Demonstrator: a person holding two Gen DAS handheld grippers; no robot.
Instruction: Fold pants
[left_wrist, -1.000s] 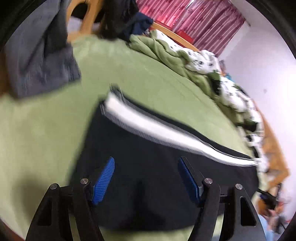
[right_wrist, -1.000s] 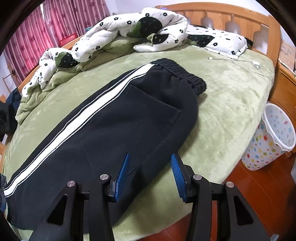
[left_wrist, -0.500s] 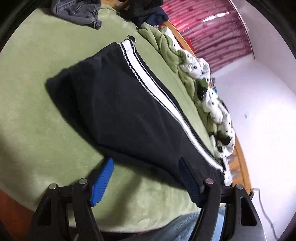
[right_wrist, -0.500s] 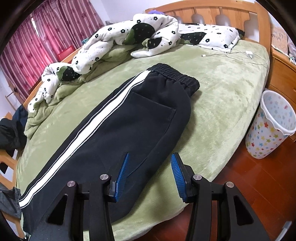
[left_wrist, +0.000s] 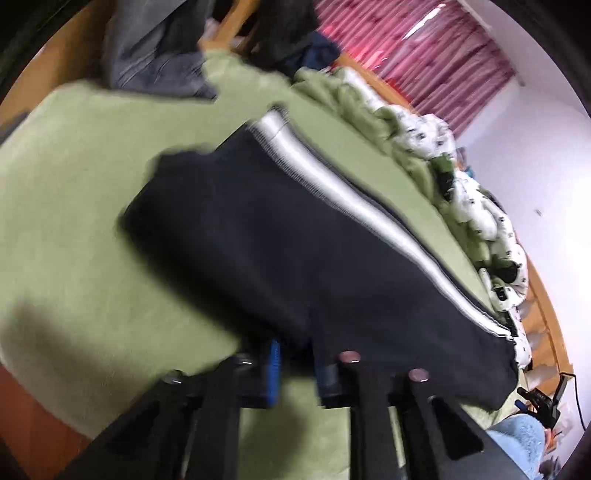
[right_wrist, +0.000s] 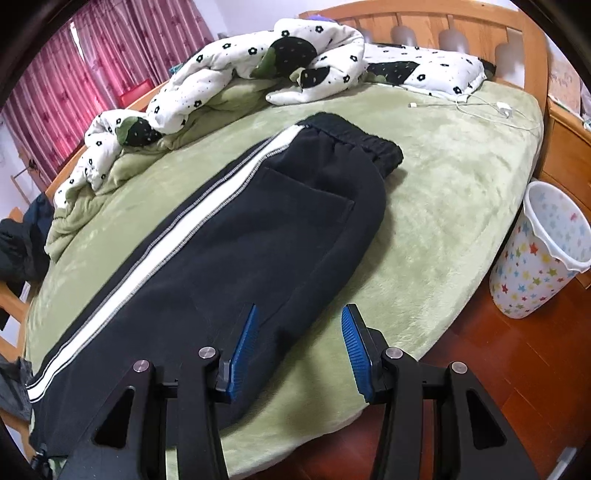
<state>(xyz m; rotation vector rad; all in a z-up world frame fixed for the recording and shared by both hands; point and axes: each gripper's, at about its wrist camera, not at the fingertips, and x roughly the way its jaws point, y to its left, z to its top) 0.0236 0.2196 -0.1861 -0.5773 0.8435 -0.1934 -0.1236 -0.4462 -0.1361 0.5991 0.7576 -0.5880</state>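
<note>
While my left claw (left_wrist: 297, 363) has just been closing and now pinches the near edge of the black pants (right_wrist: 236, 236) lying flat on the green bed (right_wrist: 443, 192), my right claw (right_wrist: 299, 350) stays spread; the thin pinch could slip if I pull.

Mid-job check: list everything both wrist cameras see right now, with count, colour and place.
pants: one, black with white side stripe, flat along the bed
blanket: one, green, covering the bed
quilt: one, white with black flowers, bunched at the far side
charger cable: one, white, on the blanket near the headboard
headboard: one, wooden, far end
bin: one, white with coloured stars, on the floor beside the bed
curtains: red, far wall
grey clothes: a heap, at the bed's foot
left tool: jaws just closed on the pants' near edge
right tool: open, over the pants' near edge
</note>
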